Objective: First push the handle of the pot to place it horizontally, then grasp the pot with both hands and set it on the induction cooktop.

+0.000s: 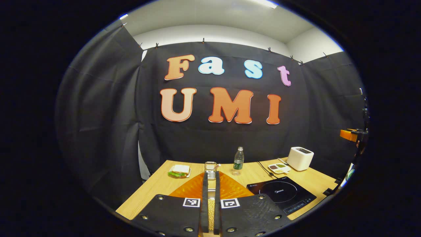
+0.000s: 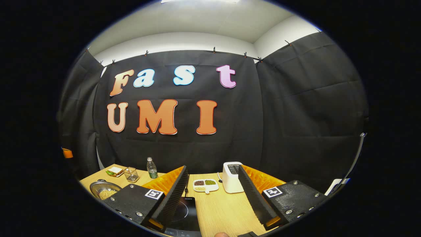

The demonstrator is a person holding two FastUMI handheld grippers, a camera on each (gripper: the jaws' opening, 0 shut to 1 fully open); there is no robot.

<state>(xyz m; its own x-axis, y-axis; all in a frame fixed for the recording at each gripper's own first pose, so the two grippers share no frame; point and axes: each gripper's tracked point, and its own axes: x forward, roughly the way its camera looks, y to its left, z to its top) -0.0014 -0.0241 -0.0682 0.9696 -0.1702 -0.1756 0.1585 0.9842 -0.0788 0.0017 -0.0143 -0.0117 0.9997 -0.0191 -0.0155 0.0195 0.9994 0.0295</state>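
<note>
The metal pot (image 2: 104,191), with pale grains in it, sits on the wooden table (image 2: 223,210) at the far left of the right gripper view, left of the black induction cooktop (image 2: 184,210). My right gripper (image 2: 212,168) is open wide above the cooktop's near edge, with nothing between its fingers. In the left gripper view my left gripper (image 1: 210,172) is shut, its fingers almost touching. Pale grains of the pot (image 1: 211,210) show through the thin slit between them. The cooktop (image 1: 281,194) lies to its right. The pot's handle is hidden.
A white toaster (image 2: 231,177) and a divided snack dish (image 2: 205,185) stand behind the cooktop. A water bottle (image 1: 238,160), a glass cup (image 1: 210,166) and a sandwich plate (image 1: 179,171) line the table's far side near the black cloth wall.
</note>
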